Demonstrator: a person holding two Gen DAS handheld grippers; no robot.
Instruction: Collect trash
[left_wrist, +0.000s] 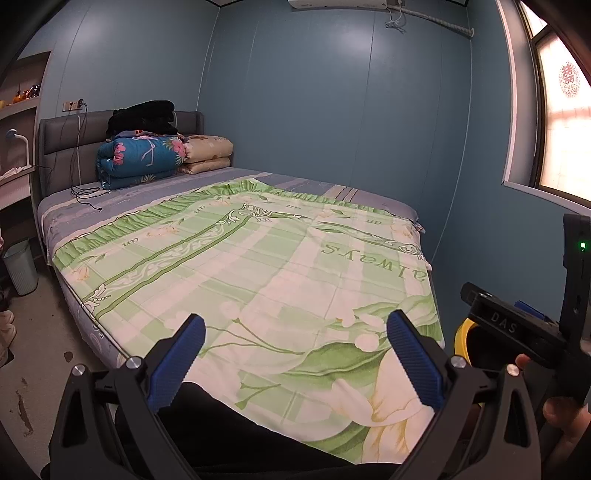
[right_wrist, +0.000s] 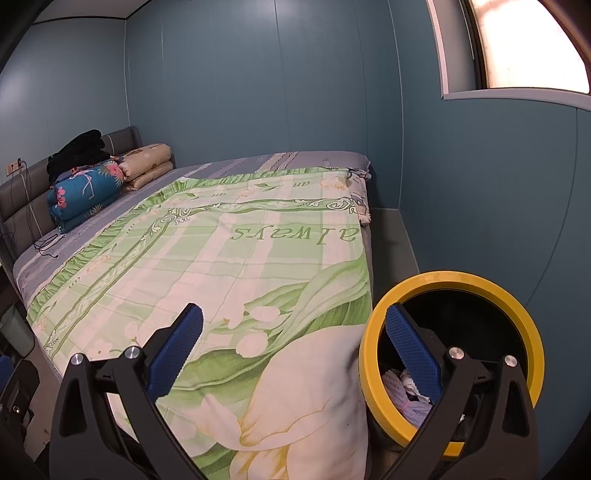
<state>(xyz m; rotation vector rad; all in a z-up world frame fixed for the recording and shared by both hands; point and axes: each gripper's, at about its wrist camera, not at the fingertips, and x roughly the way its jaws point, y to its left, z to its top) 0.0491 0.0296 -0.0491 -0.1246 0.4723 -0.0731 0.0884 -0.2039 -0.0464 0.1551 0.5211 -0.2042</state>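
A bin with a yellow rim (right_wrist: 524, 325) stands at the foot corner of the bed, low right in the right wrist view; crumpled white and lilac scraps (right_wrist: 397, 384) lie inside it. Its rim (left_wrist: 461, 338) also shows in the left wrist view. My right gripper (right_wrist: 293, 350) is open and empty, its right finger over the bin's mouth. My left gripper (left_wrist: 295, 354) is open and empty above the foot of the bed. The right gripper's body (left_wrist: 517, 328) shows at the right of the left wrist view.
The bed carries a green floral sheet (left_wrist: 258, 266), with folded quilts (left_wrist: 147, 155) and dark clothes at the headboard. A black cable (left_wrist: 86, 194) lies near them. A pale waste bin (left_wrist: 20, 267) stands on the floor to the left. Blue walls close the far and right sides.
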